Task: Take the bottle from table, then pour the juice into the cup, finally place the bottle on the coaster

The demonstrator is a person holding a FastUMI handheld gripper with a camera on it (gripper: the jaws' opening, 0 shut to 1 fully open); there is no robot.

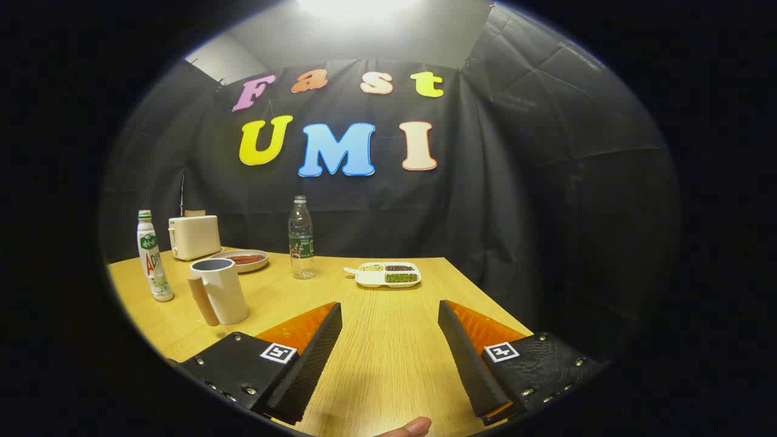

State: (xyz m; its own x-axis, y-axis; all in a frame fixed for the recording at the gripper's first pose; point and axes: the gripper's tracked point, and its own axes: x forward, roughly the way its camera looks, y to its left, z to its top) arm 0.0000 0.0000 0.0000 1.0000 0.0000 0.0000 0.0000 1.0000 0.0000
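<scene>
A wide wooden counter (388,340) is seen below a black cloth wall. The gripper (390,318) is held low over the bare wood, and its jaws are spread wide apart with nothing between them. Well beyond the left finger, a cream toaster (194,237) is set at the back of the counter, by the wall. A pale cup (220,290) with a brown handle is stood closer, just ahead of the left finger and a little off to its side. Just beside the cup, on its far left, a tall white bottle (153,258) with a green cap and green and red marks is stood upright. A clear water bottle (301,238) is stood upright farther back, beyond the gap between the fingers. A white tray (388,275) with little parts is laid near the clear bottle, to its right, and beans and seeds are held in it. A round plate (244,260) with something red-brown on it is laid between the toaster and the clear bottle. A fingertip (413,427) of a person is seen right at the near side, behind the jaws.
</scene>
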